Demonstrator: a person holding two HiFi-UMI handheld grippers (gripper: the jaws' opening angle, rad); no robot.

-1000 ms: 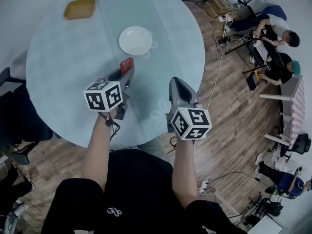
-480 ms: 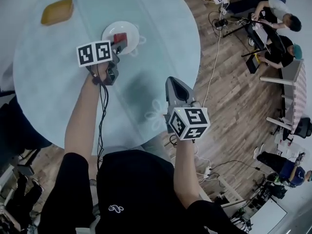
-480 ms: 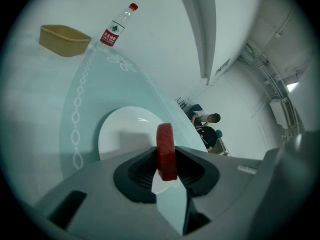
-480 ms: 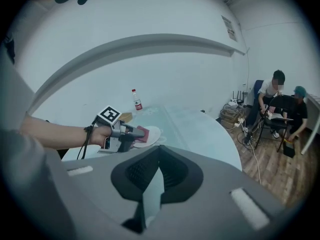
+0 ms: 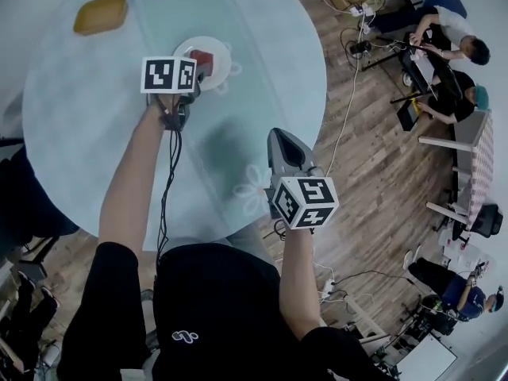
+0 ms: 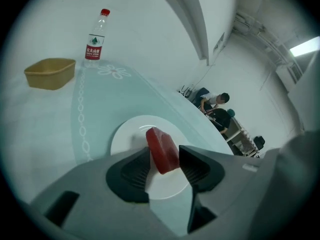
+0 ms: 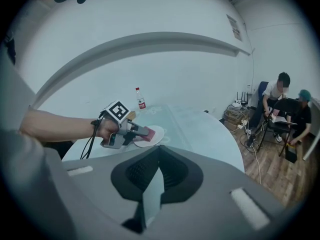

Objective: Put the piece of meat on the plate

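Note:
A red slab of meat [image 6: 161, 150] stands on edge on the small white plate [image 6: 125, 136], which sits on the round glass table [image 5: 95, 117]. My left gripper [image 6: 164, 166] is over the plate [image 5: 223, 71] with its jaws opening. The meat [image 5: 202, 59] sits between the pads, and they no longer press on it. In the right gripper view the left gripper [image 7: 132, 134] and the meat [image 7: 144, 132] show at the plate's [image 7: 156, 131] near edge. My right gripper [image 5: 284, 137] hovers shut and empty over the table's near right part, its jaws [image 7: 159, 151] together.
A yellow tray [image 5: 101, 13] lies at the table's far left, with a water bottle [image 6: 96, 37] behind it. Right of the table's edge is wooden floor with cables [image 5: 349, 94]. Seated people [image 5: 444, 38] work at desks there.
My left gripper carried the meat from the near table out over the plate and lowered it, and its jaws have widened. The right gripper has barely moved.

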